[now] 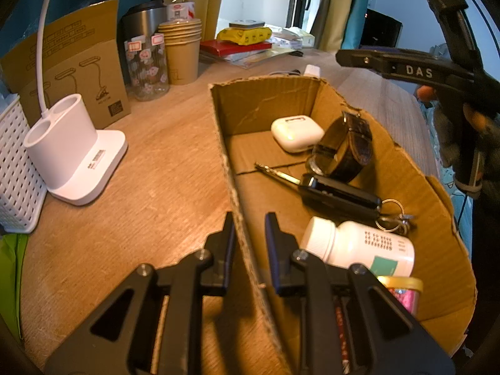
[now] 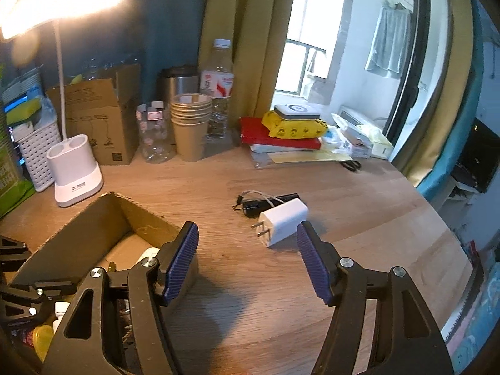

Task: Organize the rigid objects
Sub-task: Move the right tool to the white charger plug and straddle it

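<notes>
With the left gripper (image 1: 250, 243) clamped on the near wall of the cardboard box (image 1: 406, 168), the empty right gripper (image 2: 247, 259) stands half open facing the white charger (image 2: 282, 220) mid-desk, which it probably must straddle next, then squeeze.

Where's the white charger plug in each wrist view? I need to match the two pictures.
Left wrist: white charger plug barely peeks over the far wall of the cardboard box, upper centre.
Right wrist: white charger plug lies on the desk at centre, ahead of the open right gripper.
Shared landmark: stack of paper cups.
</notes>
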Demonstrator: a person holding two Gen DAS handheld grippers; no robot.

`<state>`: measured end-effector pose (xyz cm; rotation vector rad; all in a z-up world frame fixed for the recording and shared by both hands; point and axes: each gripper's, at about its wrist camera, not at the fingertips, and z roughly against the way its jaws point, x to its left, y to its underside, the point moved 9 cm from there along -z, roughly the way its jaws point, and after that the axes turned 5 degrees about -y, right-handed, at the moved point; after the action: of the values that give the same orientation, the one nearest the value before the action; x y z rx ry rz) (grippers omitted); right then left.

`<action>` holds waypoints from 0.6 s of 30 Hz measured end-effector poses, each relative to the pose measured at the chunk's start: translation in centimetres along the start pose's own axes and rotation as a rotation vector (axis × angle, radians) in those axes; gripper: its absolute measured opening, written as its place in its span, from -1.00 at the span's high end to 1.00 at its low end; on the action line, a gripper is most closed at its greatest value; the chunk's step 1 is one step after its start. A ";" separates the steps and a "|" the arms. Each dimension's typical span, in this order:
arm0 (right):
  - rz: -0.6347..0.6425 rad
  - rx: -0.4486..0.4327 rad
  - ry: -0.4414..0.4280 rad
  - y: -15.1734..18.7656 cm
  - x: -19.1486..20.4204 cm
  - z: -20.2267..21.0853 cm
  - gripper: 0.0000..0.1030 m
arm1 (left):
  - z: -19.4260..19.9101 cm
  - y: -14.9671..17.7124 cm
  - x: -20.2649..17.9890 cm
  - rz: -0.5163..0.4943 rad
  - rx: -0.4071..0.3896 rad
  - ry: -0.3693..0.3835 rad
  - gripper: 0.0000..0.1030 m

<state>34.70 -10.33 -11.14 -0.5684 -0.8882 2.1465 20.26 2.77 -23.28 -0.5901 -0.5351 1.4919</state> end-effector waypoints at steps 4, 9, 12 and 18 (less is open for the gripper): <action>-0.020 0.004 0.010 0.2 -1.0 -0.4 -0.33 | 0.0 0.0 0.0 0.000 0.000 0.000 0.62; -0.054 0.018 0.019 0.4 -2.1 -1.4 -0.33 | 0.0 0.0 0.0 0.000 0.000 0.001 0.62; -0.062 0.023 0.024 0.4 -2.6 -2.0 -0.33 | 0.0 0.0 0.0 0.000 0.000 0.001 0.62; -0.076 0.033 0.029 0.2 -3.6 -3.4 -0.33 | 0.0 0.0 0.0 -0.001 0.000 0.001 0.62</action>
<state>39.00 -11.75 -13.18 -0.5397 -0.8441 2.0754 20.24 2.73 -23.29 -0.5905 -0.5349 1.4910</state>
